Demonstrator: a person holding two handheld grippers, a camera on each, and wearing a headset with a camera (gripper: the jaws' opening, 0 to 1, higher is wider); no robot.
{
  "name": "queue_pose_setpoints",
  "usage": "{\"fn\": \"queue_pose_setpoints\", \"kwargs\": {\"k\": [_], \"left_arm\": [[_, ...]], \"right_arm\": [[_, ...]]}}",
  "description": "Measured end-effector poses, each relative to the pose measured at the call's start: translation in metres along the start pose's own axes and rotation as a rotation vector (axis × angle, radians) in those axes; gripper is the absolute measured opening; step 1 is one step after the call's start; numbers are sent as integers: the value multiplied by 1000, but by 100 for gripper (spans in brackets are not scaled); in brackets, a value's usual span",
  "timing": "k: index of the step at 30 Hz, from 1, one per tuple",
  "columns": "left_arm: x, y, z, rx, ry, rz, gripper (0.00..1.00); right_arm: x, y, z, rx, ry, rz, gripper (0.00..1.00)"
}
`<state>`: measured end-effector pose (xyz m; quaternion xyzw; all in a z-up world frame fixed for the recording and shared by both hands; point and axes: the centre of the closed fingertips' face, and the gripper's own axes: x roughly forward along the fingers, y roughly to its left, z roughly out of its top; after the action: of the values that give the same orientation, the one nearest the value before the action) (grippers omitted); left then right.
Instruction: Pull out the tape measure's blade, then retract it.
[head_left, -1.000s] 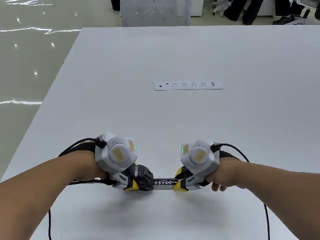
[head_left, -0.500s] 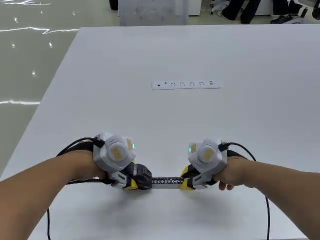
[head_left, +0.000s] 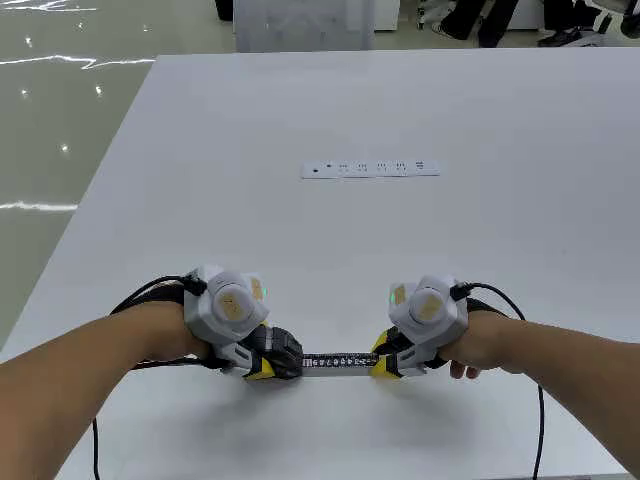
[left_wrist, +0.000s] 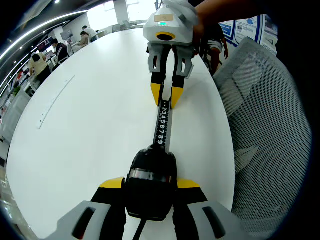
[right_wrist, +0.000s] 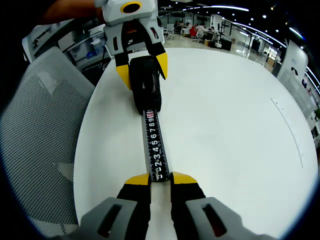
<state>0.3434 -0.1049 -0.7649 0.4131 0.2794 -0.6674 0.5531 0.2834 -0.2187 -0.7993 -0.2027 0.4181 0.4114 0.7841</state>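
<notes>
Tape measure lies low on the table near its front edge, pinched in my left claw. My right claw is pressed onto the blade tip, with a short run of numbers showing between the two. I'd draw the right claw straight along the blade's line, level with the table, holding the left steady so nothing twists or slips

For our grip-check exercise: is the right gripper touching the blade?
Touching. The right gripper view shows the right gripper shut on the end of the blade, its yellow tips pinching it with no gap.
</notes>
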Motion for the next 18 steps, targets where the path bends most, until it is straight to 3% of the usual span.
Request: {"fn": "queue_pose_setpoints", "kwargs": {"k": [18], "left_arm": [[0,0,0,-14,-4,7,33]], "right_arm": [[-9,-3,-11,4,13,-2,12]]}}
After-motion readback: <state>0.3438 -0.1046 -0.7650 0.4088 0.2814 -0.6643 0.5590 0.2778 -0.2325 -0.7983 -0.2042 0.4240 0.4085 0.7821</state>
